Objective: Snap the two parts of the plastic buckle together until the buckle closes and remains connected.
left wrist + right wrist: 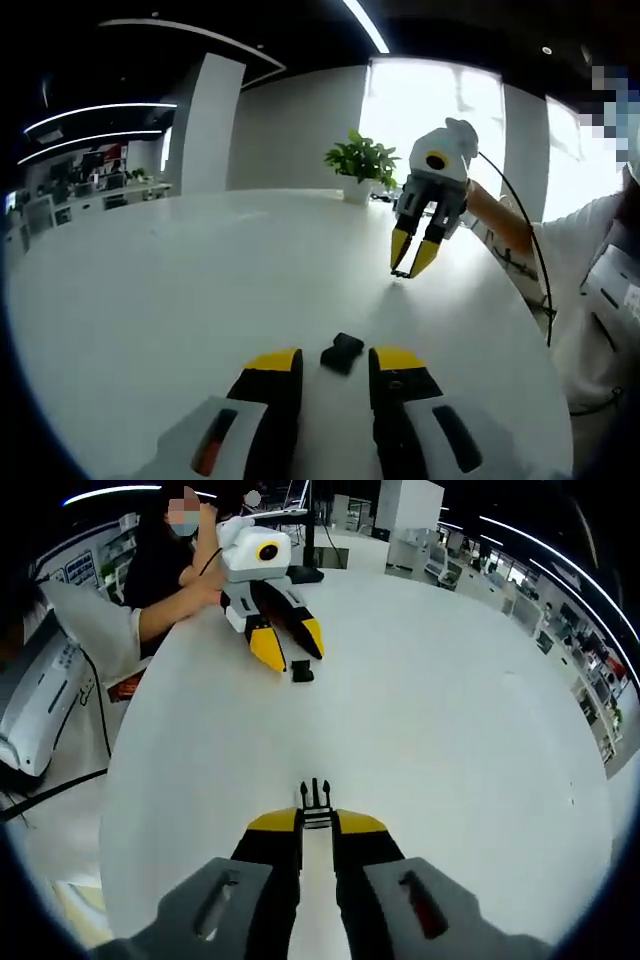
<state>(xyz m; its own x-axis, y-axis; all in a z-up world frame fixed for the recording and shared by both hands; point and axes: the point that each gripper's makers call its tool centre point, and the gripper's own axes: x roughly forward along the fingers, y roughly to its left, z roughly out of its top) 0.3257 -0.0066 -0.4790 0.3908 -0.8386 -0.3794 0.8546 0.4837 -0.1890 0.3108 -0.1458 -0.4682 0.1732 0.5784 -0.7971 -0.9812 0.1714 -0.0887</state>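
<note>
In the left gripper view, my left hand-held gripper (335,362) sits low over the white worktop (180,300), its yellow-tipped jaws spread apart. Between the tips, lying on the worktop and touching neither jaw as far as I can see, is the black socket half of the buckle (342,352). It lies toward the near edge of the worktop on my side.

Farther across the same view, my right hand-held gripper (412,262) hangs tips-down above the worktop, near its right edge. Its jaws are drawn close on something small and dark that I cannot make out from here. Behind it stands a potted plant (362,165) at the far edge of the worktop, and my forearm and white sleeve (590,240) run along the right side.

In the right gripper view, my right hand-held gripper (317,825) has its jaws pressed in on the black pronged half of the buckle (316,802), whose prongs stick out past the yellow tips. Across the worktop (450,720), the left hand-held gripper (292,646) lies low with jaws apart, and the socket half (302,670) rests on the worktop just at its tips. The two buckle halves are well apart. Beyond, a seated person (165,570) leans on the far edge.
</note>
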